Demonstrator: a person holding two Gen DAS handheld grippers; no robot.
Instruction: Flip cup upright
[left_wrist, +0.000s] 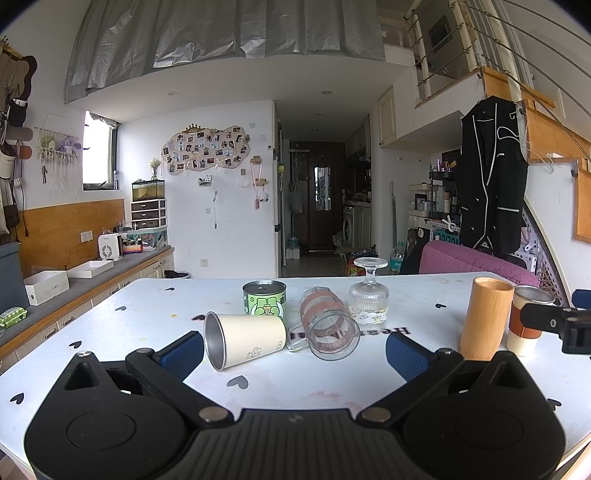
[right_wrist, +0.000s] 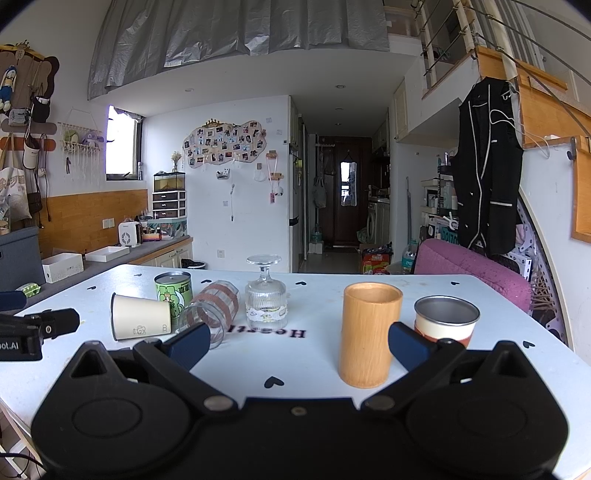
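Observation:
A cream metal cup (left_wrist: 245, 339) lies on its side on the white table (left_wrist: 110, 332), mouth toward me. A clear glass with red bands (left_wrist: 328, 328) lies on its side beside it. A stemmed glass (left_wrist: 369, 295) stands upside down behind them. My left gripper (left_wrist: 293, 352) is open and empty, its fingers flanking the two lying cups from the near side. My right gripper (right_wrist: 299, 341) is open and empty; the wooden cup (right_wrist: 369, 332) stands upright between its fingers, nearer the right one. The cream cup (right_wrist: 142, 317) and banded glass (right_wrist: 214, 310) lie to its left.
A green printed tin (left_wrist: 264, 302) stands behind the cream cup. A steel cup with an orange band (right_wrist: 445, 321) stands upright right of the wooden cup. A pink chair (right_wrist: 476, 269) sits past the far right table edge. A counter (left_wrist: 74, 284) runs along the left.

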